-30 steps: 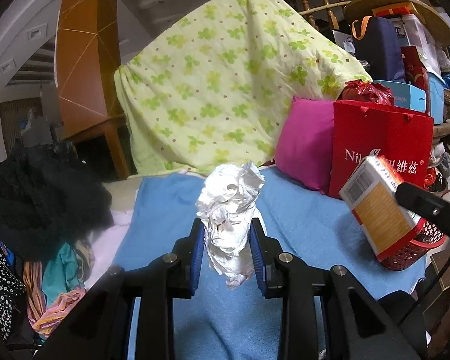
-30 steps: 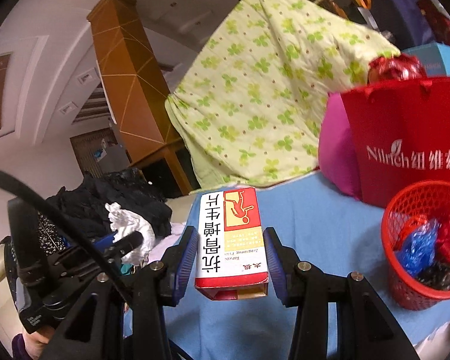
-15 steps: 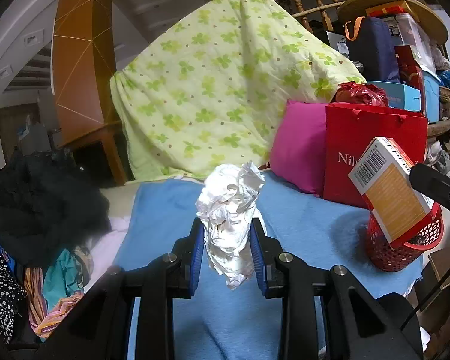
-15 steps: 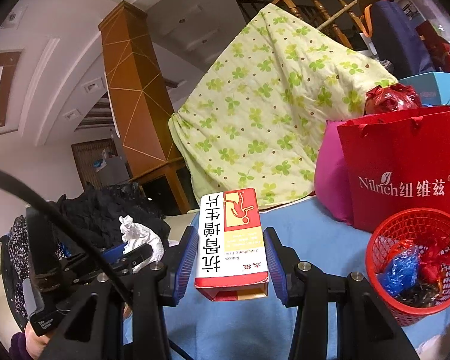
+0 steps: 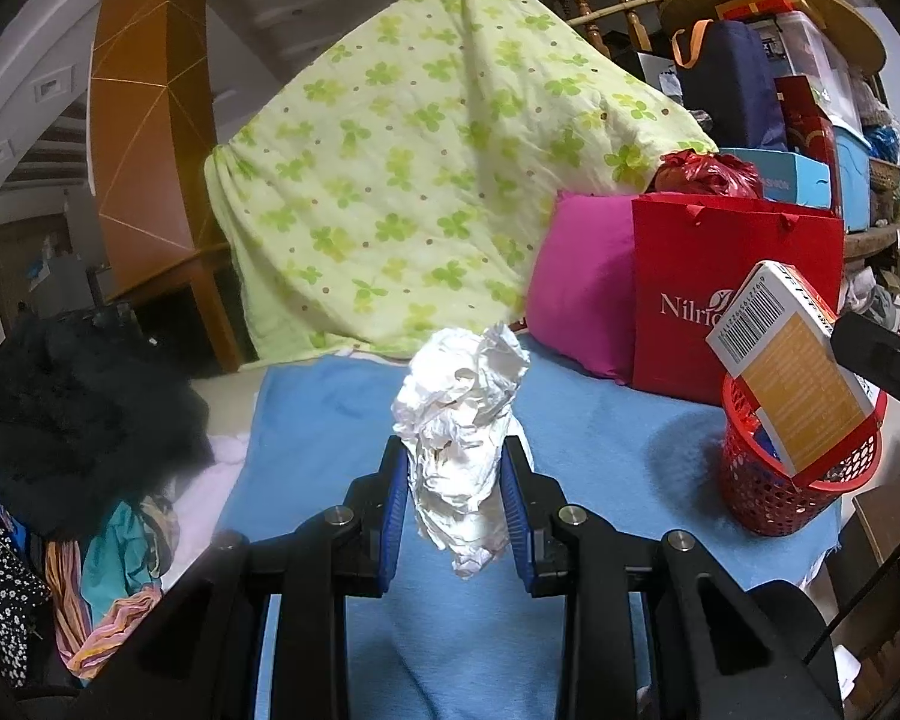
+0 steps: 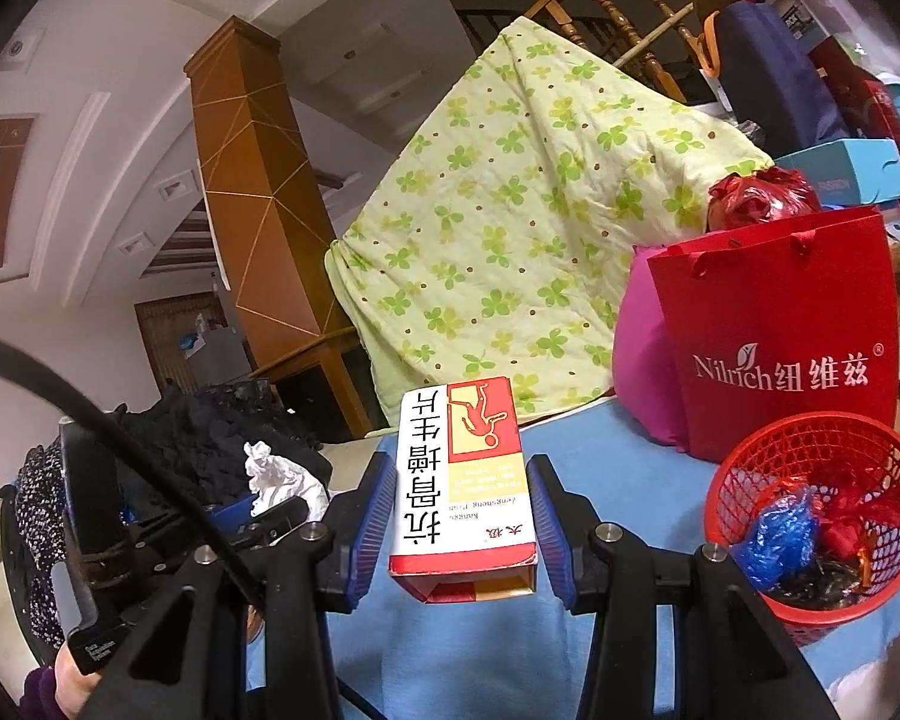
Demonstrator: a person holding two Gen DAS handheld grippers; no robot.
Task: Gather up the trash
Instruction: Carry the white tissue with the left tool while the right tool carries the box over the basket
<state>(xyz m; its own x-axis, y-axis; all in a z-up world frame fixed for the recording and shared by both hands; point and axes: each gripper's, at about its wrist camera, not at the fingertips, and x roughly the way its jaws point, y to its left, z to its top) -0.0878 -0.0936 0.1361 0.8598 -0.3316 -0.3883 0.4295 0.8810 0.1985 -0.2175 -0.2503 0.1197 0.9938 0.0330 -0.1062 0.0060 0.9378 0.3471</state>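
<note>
My left gripper (image 5: 455, 507) is shut on a crumpled white paper wad (image 5: 459, 420), held above the blue cloth. My right gripper (image 6: 462, 516) is shut on a red, white and yellow medicine box (image 6: 459, 480). In the left wrist view the box (image 5: 789, 366) hangs tilted over the red mesh basket (image 5: 768, 492) at the right. In the right wrist view the basket (image 6: 810, 528) sits to the right of the box and holds blue and red wrappers. The left gripper and its paper wad (image 6: 282, 477) show at the left there.
A blue cloth (image 5: 330, 420) covers the surface. A red paper bag (image 6: 786, 336) and a pink cushion (image 5: 576, 282) stand behind the basket. A green clover quilt (image 5: 426, 180) is draped at the back. Dark clothes (image 5: 60, 420) pile up at the left.
The right gripper with the box has moved nearer the basket, so the box now hangs over its rim in the left wrist view. The left gripper still holds the paper wad.
</note>
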